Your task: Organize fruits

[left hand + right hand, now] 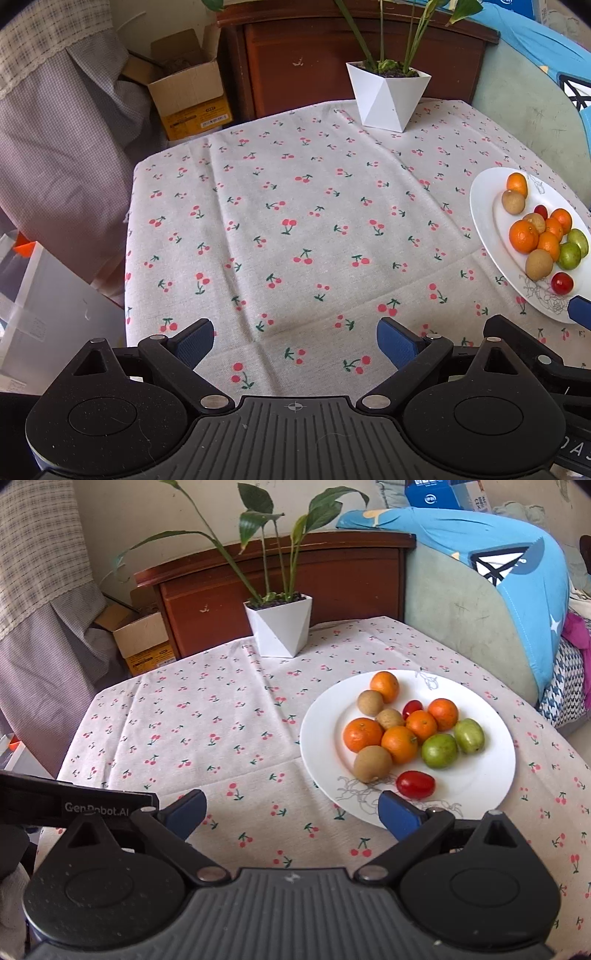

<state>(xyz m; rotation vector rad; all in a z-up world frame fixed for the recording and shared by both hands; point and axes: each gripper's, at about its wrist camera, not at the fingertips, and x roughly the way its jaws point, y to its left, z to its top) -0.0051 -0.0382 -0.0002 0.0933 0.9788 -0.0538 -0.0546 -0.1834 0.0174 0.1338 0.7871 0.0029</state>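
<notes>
Right wrist view: right claw (291, 814) spread wide and empty, hovering low over the cherry-print cloth tabletop (207, 723), its right blue pad overlapping the near rim of the round white plate (491, 775). On that plate, ahead and to the right of the claw: five small orange mandarins (363, 734), three brown kiwis (372, 764), two green fruits (439, 750), two red cherry tomatoes (415, 784), the nearer tomato just beyond the right pad. Farther back, white faceted planter with a leafy plant (280, 627). Left wrist view: left claw (295, 341) likewise parted and holding nothing, above bare cloth, with the plate well off to its right at the tabletop's edge.
</notes>
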